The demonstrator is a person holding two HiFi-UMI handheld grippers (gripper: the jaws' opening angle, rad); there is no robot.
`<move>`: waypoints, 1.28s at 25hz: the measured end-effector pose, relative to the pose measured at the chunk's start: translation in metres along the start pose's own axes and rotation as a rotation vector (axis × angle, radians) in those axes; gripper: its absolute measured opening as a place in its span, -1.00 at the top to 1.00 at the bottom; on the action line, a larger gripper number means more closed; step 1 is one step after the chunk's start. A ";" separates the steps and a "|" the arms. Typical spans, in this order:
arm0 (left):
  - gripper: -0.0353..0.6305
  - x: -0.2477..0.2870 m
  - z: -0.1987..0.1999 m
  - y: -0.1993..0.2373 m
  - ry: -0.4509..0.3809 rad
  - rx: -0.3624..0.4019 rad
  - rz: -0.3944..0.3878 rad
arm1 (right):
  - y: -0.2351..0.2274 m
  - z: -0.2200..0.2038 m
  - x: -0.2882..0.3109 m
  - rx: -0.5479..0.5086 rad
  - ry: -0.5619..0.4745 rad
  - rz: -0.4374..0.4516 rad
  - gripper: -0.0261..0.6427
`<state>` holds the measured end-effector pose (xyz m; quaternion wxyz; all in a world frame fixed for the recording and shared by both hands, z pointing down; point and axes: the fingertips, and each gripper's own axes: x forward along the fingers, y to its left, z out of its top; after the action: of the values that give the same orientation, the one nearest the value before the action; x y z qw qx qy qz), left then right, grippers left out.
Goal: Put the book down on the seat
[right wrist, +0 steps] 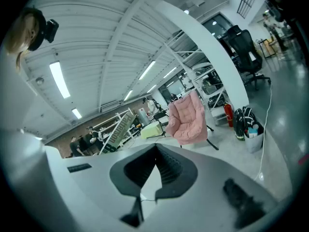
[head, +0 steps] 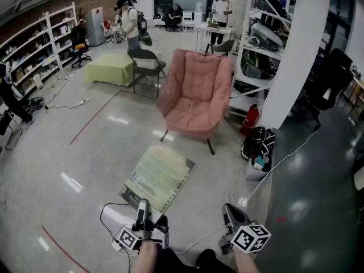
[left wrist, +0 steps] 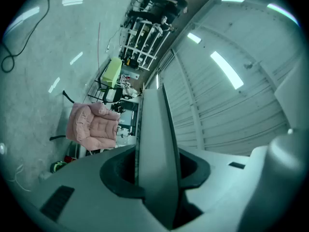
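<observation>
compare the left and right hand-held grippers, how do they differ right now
The left hand-held gripper is clamped on the near edge of the book; the right hand-held gripper holds nothing. The left one's jaws stand apart around the book; the right one's jaw tips meet. Both point toward the pink armchair.

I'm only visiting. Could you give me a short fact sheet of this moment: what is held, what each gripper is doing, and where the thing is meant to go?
held: book, lying flat above the floor, gripped at its near edge
left gripper: shut on the book
right gripper: jaws together, nothing in them
goal: seat of the pink armchair, bare
book to armchair: apart, the armchair stands ahead
beside armchair: red extinguisher
</observation>
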<state>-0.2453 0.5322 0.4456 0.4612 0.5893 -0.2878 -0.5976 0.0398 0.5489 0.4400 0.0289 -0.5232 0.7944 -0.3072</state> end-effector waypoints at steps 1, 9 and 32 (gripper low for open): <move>0.40 -0.005 -0.012 -0.001 -0.023 -0.005 -0.005 | -0.008 0.002 -0.010 -0.014 0.012 0.004 0.89; 0.40 -0.028 -0.089 -0.026 -0.090 0.047 -0.032 | -0.046 0.021 -0.065 -0.041 0.062 0.094 0.89; 0.40 0.079 -0.092 0.042 -0.041 0.087 0.017 | -0.104 0.084 0.046 0.044 0.025 0.116 0.89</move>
<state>-0.1380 0.4628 0.4355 0.4342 0.5942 -0.3278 -0.5925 0.1344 0.4445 0.4384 0.0482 -0.4716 0.8167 -0.3290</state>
